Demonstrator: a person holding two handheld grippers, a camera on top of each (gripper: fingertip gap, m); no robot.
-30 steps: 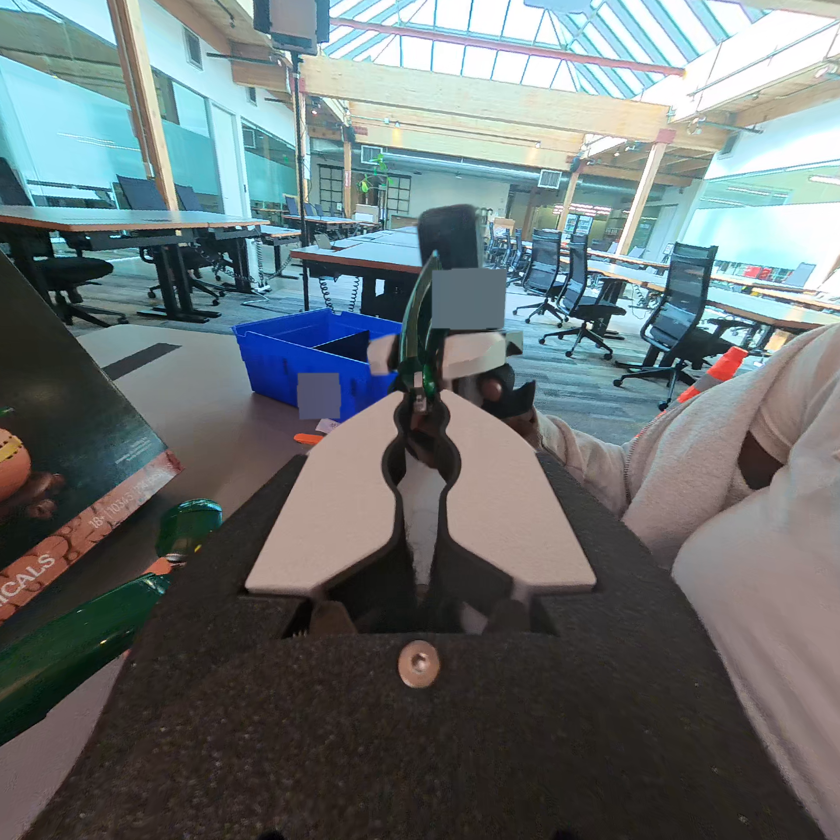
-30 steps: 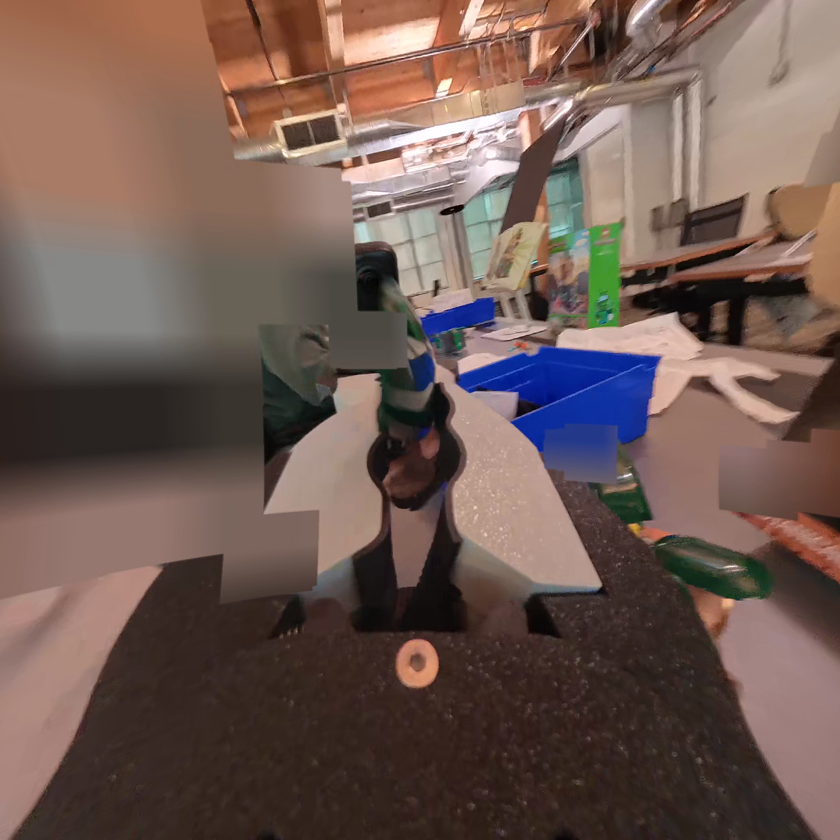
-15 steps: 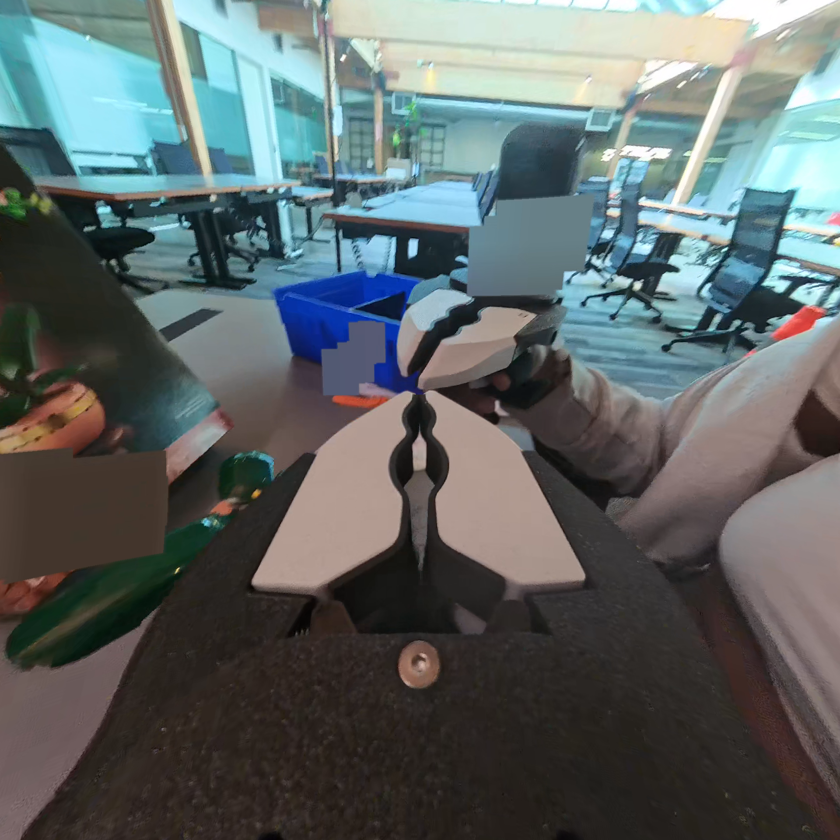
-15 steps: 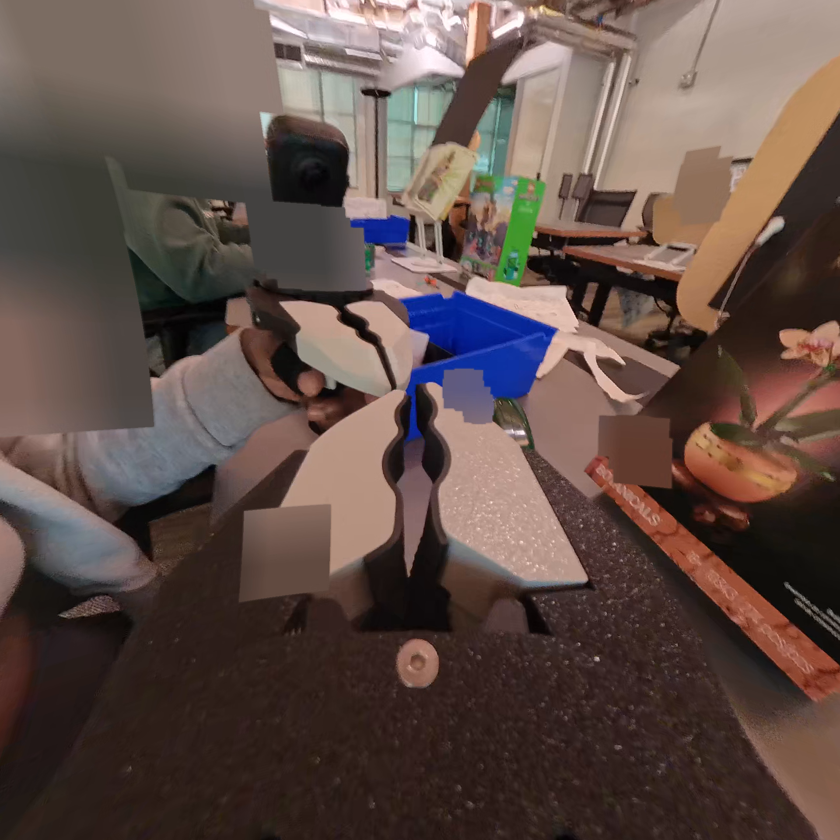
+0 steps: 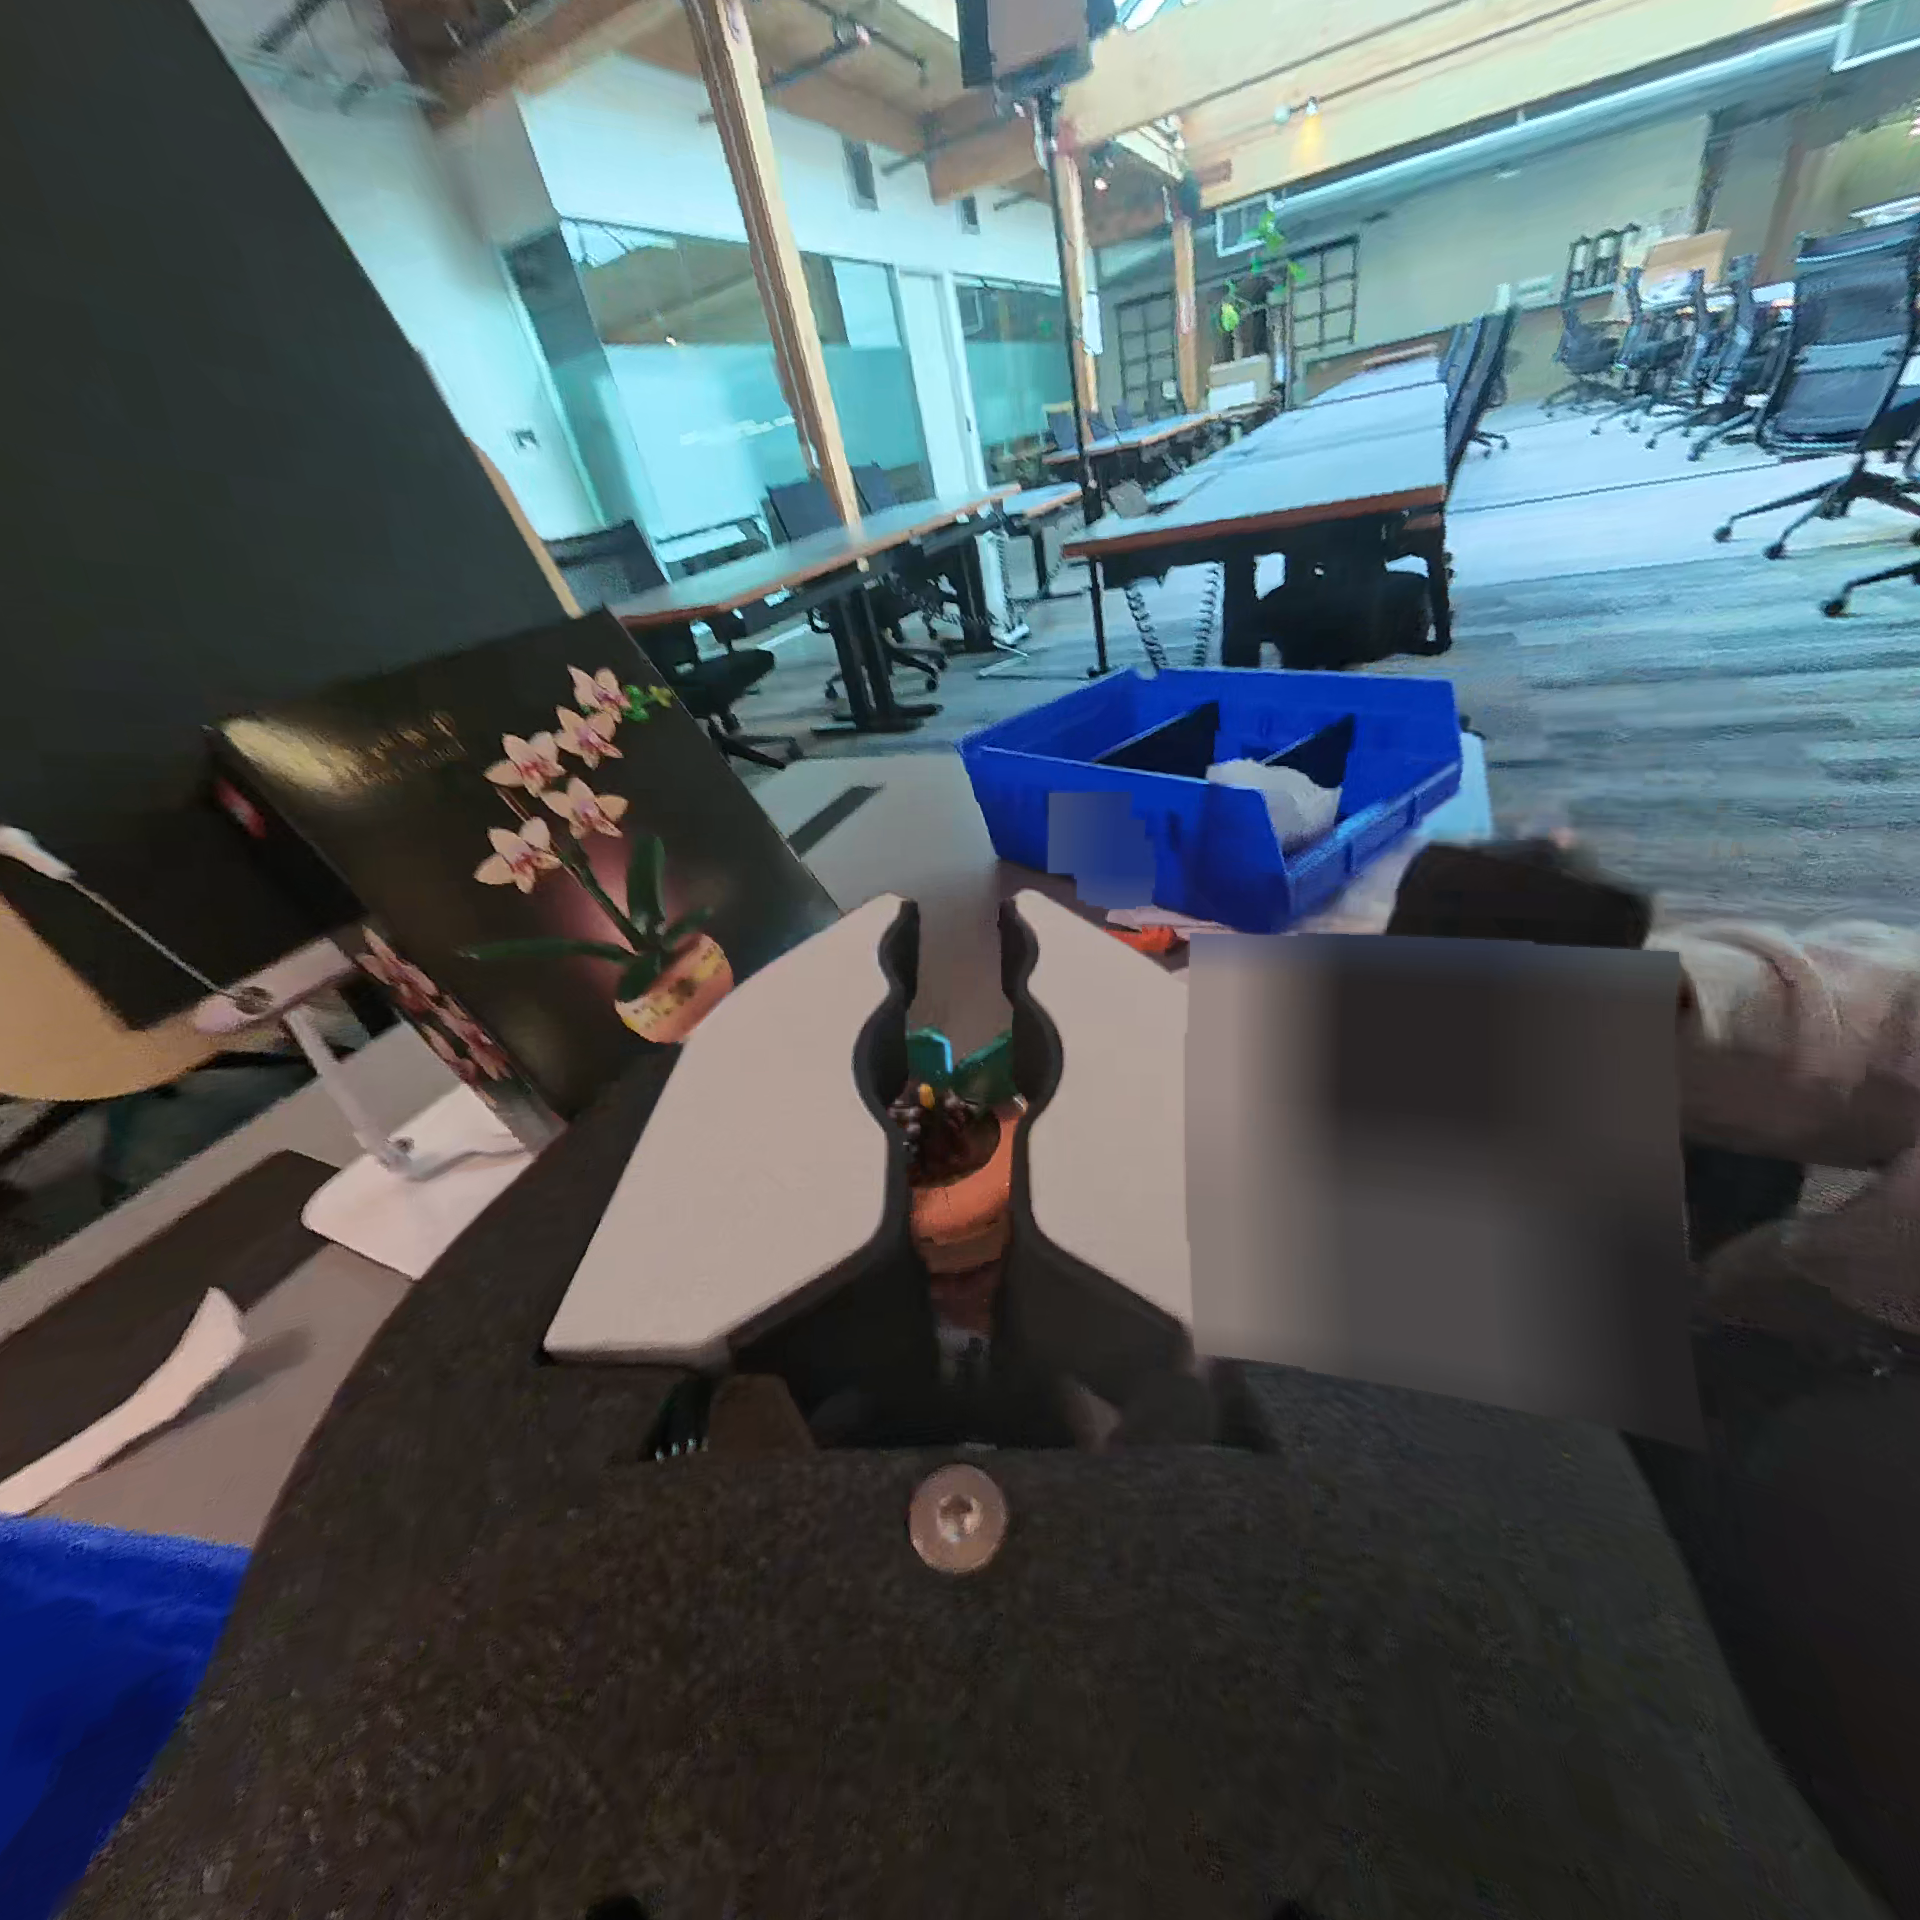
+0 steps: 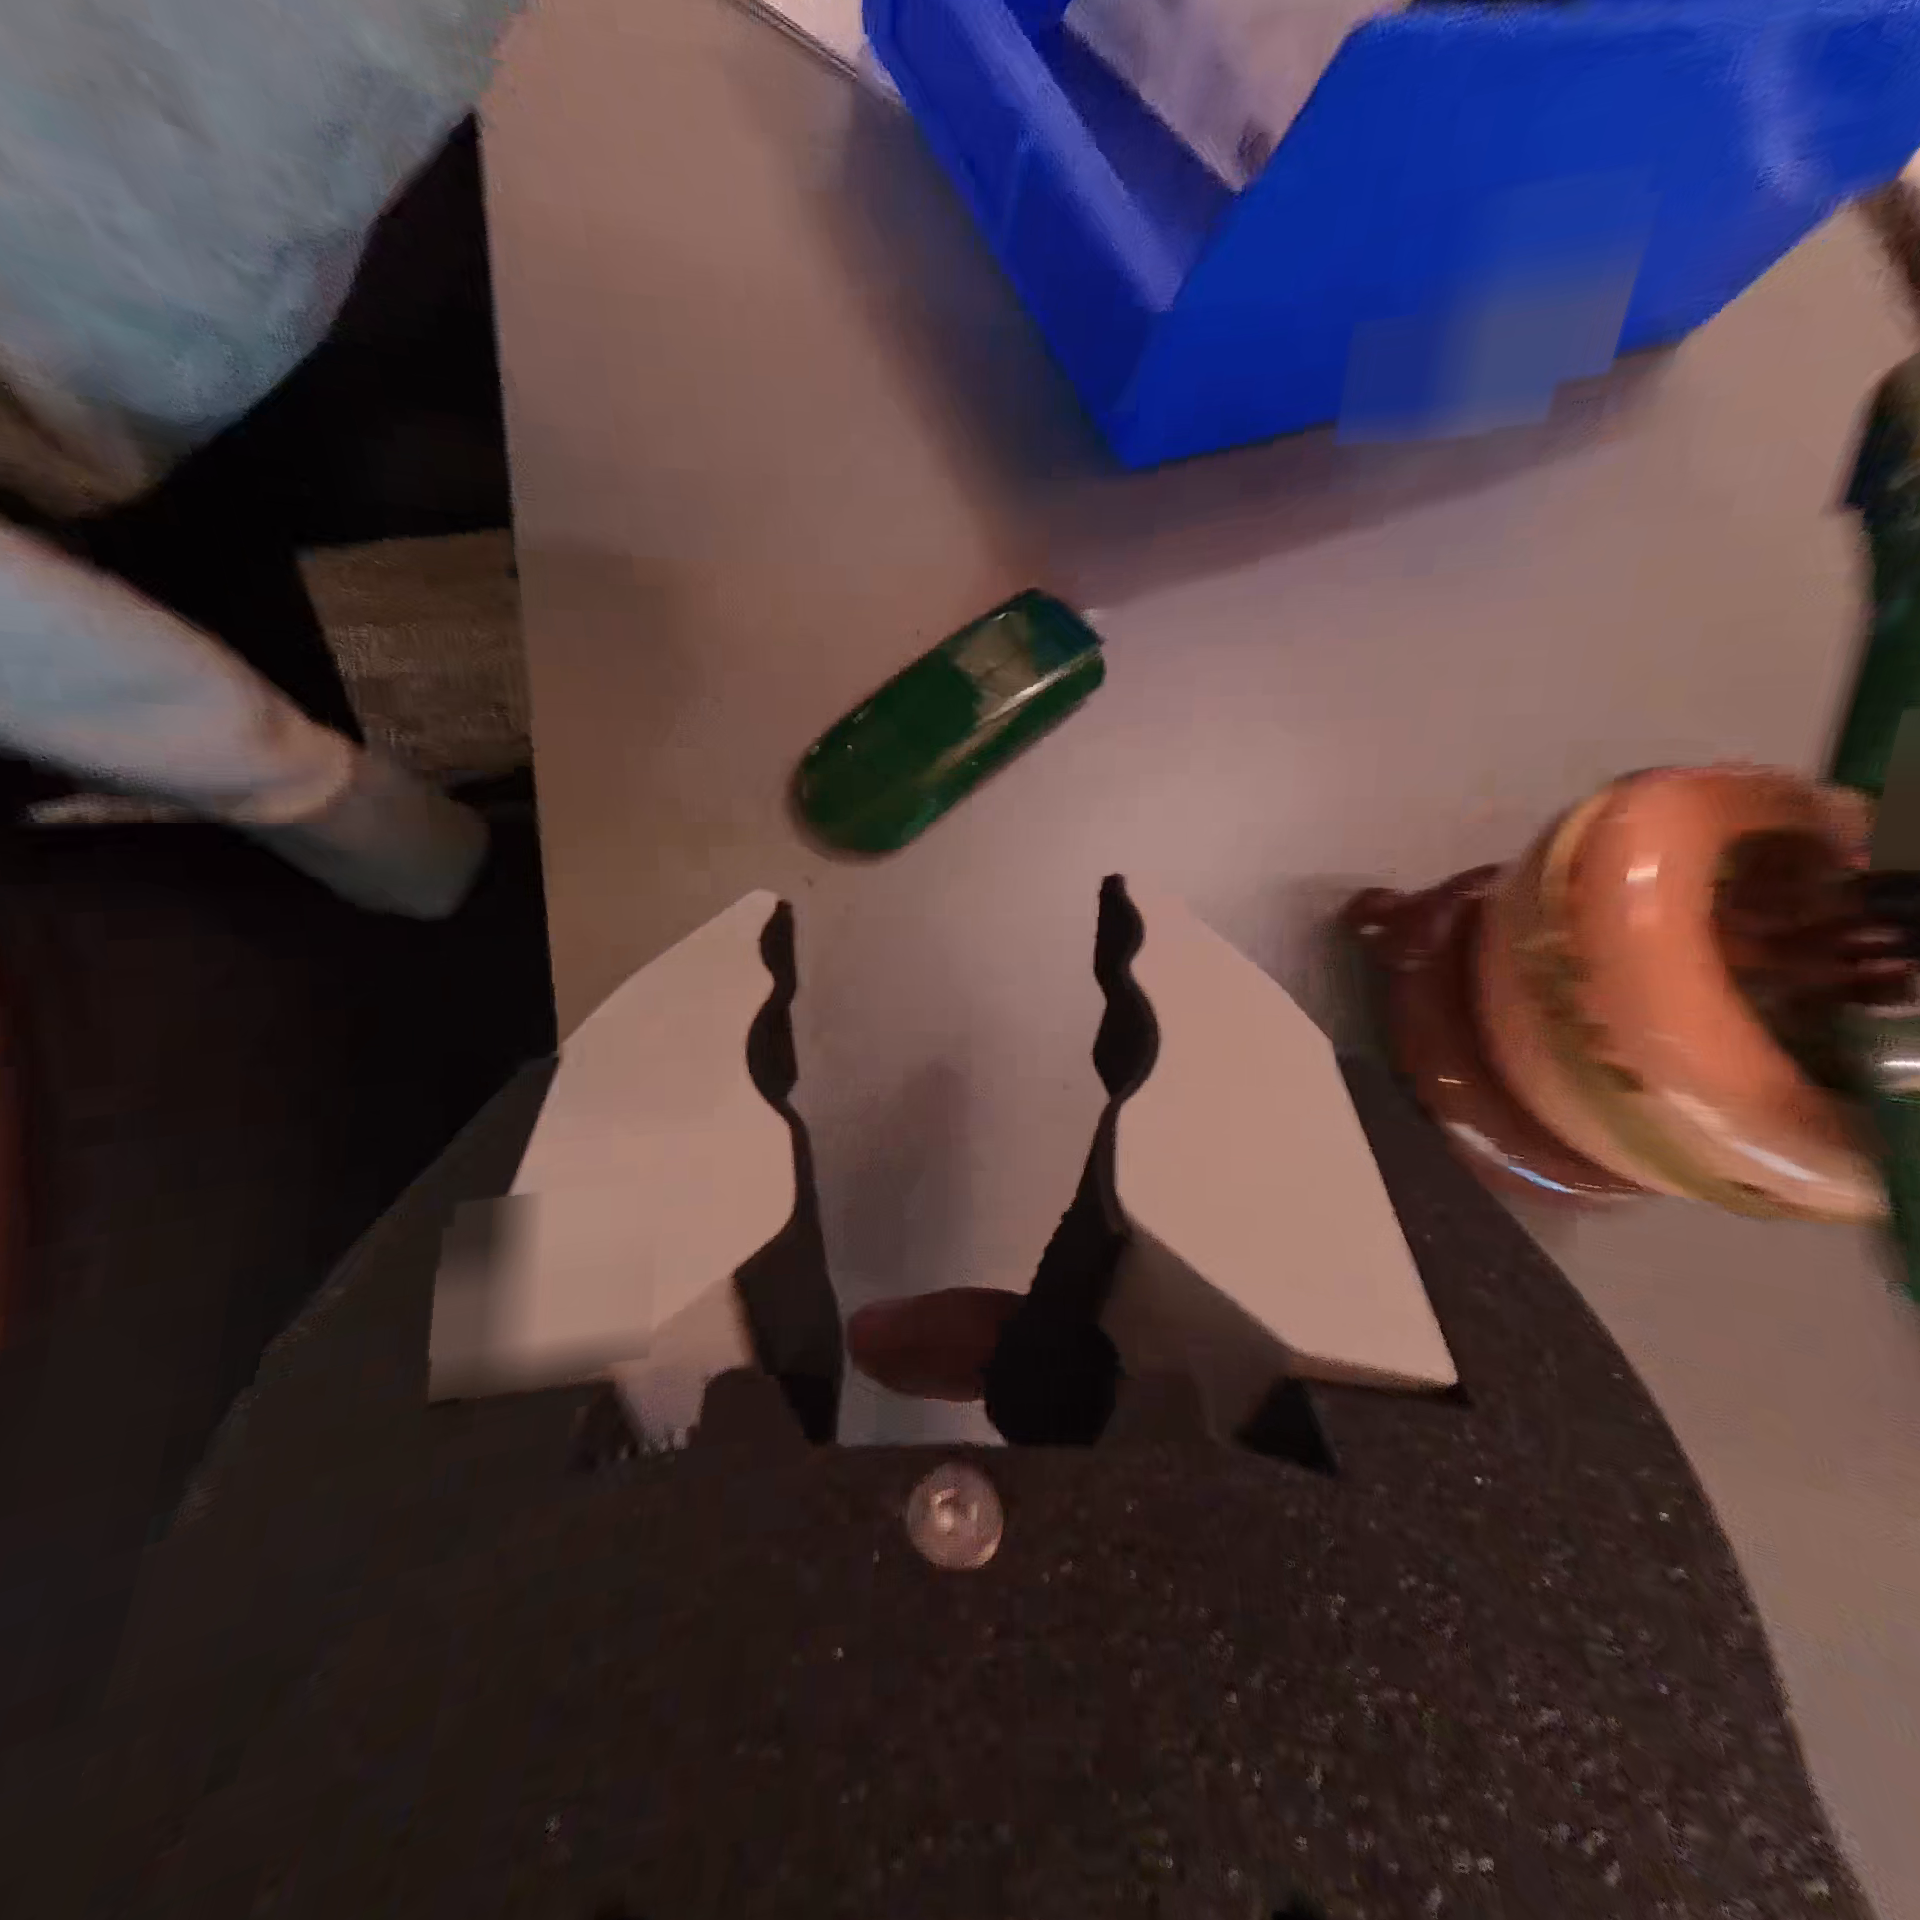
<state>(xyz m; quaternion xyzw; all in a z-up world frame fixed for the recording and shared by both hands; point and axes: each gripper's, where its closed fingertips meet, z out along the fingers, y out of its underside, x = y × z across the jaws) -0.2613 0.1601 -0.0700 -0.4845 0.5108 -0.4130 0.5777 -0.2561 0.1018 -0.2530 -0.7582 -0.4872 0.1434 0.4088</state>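
Your left gripper (image 5: pixel 958 914) has its jaws drawn close on either side of a small terracotta-coloured brick pot (image 5: pixel 956 1164) with green stubs on top; whether they actually press it cannot be told.

The pot reads as rigid, light plastic with a glossy, probably slippery skin, and its studded parts would likely separate under a hard squeeze. Its round body looks the soundest place for a hold.

Your right gripper (image 6: pixel 945 904) points down at the grey tabletop (image 6: pixel 727 468), jaws spread wide and empty. Just beyond its tips lies a loose green leaf piece (image 6: pixel 951 722), flat and glossy, best taken across its narrow width. The pot (image 6: pixel 1652 997) lies blurred at right.

Farther off stands a blue bin (image 5: pixel 1216 800). A dark box printed with orchids (image 5: pixel 540 852) leans at left.
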